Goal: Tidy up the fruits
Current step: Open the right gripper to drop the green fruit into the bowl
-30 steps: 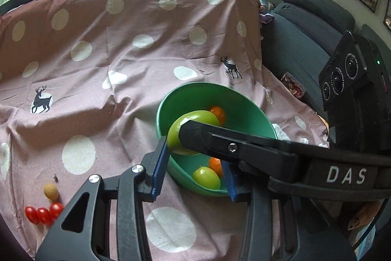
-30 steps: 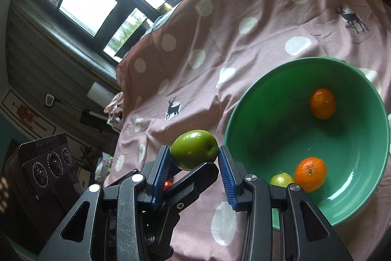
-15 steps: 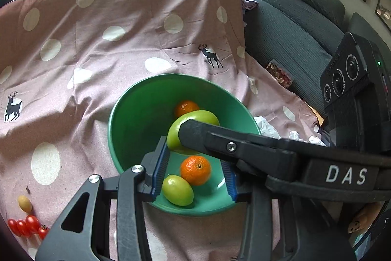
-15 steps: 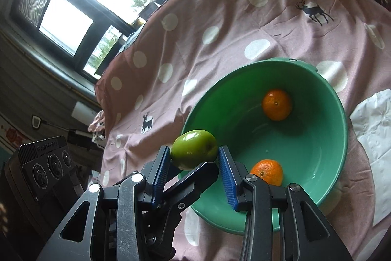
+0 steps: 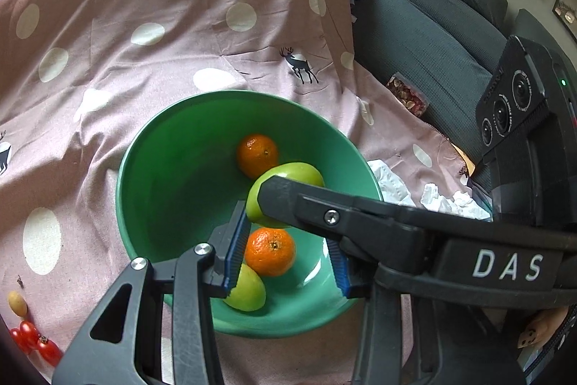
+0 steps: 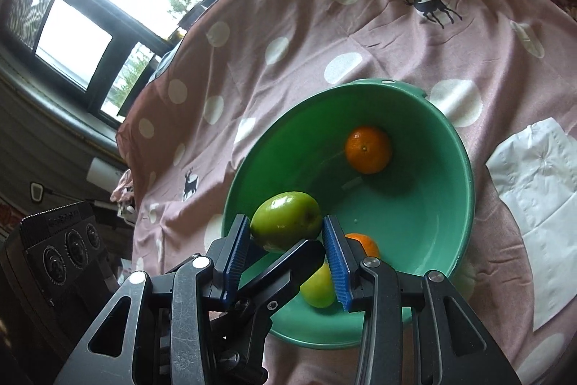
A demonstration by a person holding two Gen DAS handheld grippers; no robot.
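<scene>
A green bowl (image 5: 144, 168) (image 6: 450, 204) sits on the pink dotted cloth and holds two oranges (image 5: 256, 155) (image 5: 269, 251) (image 6: 368, 149) and a small green fruit (image 5: 249, 291) (image 6: 317, 287). My right gripper (image 6: 286, 233) is shut on a green apple (image 6: 286, 221) (image 5: 285, 179) and holds it above the bowl's near side. My left gripper (image 5: 286, 251) is open and empty, right under the right gripper, over the bowl. The right gripper's arm (image 5: 360, 222) crosses the left wrist view.
Cherry tomatoes (image 5: 32, 341) and a small yellow fruit (image 5: 17, 302) lie on the cloth at the left. White paper napkins (image 6: 533, 190) (image 5: 432, 197) lie right of the bowl. A dark sofa (image 5: 432, 24) stands beyond the cloth.
Both grippers have moved right and forward together over the bowl. The apple stays held in the right gripper; it now hangs above the bowl's inside instead of beside its rim.
</scene>
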